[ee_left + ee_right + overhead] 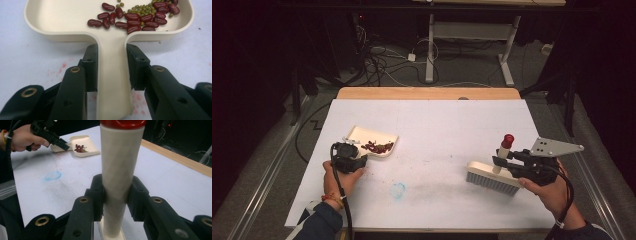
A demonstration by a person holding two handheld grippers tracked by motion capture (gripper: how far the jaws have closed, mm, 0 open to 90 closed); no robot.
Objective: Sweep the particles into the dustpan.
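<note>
Cream dustpan (113, 75) handle between left tongs (112, 67).

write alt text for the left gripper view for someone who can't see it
The left hand-held gripper, black jaws rising from the bottom edge, is clamped on the flat handle of a cream dustpan on a white table. The pan holds dark red kidney beans and small green mung beans toward its upper right. Faint red smudges mark the table.
</note>
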